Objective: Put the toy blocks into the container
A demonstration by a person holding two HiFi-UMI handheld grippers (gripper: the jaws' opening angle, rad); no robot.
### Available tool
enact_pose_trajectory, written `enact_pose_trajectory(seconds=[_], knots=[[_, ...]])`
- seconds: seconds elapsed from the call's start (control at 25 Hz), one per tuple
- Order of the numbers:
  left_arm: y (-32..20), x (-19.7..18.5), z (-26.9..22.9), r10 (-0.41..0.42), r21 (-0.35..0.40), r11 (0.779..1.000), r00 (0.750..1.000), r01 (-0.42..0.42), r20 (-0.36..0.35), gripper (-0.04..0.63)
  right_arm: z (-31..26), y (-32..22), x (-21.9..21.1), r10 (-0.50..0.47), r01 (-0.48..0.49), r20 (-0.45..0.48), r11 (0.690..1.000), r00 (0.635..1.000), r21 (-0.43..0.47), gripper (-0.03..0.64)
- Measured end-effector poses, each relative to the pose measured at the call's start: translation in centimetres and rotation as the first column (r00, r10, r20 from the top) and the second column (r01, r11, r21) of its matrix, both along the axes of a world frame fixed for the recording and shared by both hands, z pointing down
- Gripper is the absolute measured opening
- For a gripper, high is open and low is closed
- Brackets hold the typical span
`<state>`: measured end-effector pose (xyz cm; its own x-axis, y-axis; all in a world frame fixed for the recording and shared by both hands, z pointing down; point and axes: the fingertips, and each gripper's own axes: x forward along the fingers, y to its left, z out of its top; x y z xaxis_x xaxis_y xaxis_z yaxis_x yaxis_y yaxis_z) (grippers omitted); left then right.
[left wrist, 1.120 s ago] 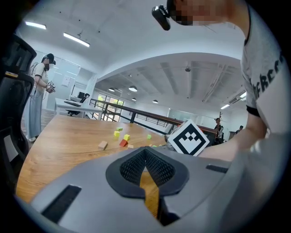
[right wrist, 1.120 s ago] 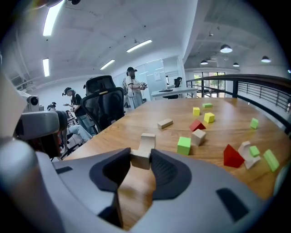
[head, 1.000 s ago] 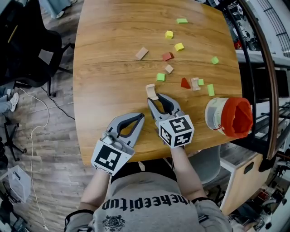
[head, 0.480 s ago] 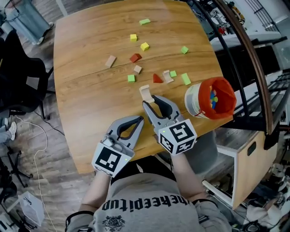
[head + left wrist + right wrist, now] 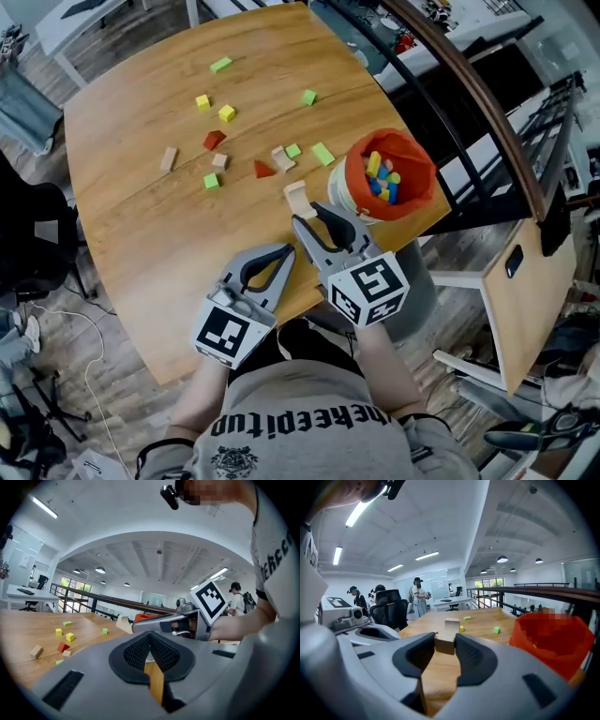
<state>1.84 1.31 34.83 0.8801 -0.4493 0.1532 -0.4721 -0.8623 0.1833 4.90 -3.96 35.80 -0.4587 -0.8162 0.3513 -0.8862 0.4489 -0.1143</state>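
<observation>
From the head view, we are holding the right gripper [image 5: 309, 214] just beside the container [image 5: 424, 183]. In the left gripper view, we are carrying the left gripper [image 5: 150, 637] closed and empty. In the right gripper view, we are pinching a beige block [image 5: 447, 633].

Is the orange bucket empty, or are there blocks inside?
Not empty. The head view shows colourful blocks lying inside the container.
</observation>
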Motion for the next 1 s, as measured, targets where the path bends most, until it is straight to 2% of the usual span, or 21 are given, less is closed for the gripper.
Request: enact_pose_trajectory(seconds=[0.2, 0.48, 0.76, 1.0], knots=[[1.2, 3.6, -0.6, 0.1, 0.021, 0.995, 0.995, -0.1, -0.004, 0.014, -1.4, 1.3, 3.8, 0.088, -0.088, -0.001, 0.996, 0.996, 0.033, 0.146], [2.8, 7.2, -1.5, 0.217, 0.052, 0.975, 0.976, -0.216, -0.006, 0.014, -2.9, 3.4, 8.1, 0.204, -0.203, -0.007, 0.977, 0.979, 0.059, 0.146], [4.2, 9.2, -1.7, 0.282, 0.05, 0.958, 0.959, -0.282, -0.001, 0.014, -3.4, 4.9, 11.0, 0.279, -0.277, -0.007, 0.958, 0.96, 0.076, 0.146], [4.5, 9.7, -1.7, 0.298, 0.047, 0.954, 0.955, -0.298, 0.002, 0.014, -3.7, 5.0, 12.9, 0.324, -0.322, -0.01, 0.943, 0.946, 0.09, 0.146]])
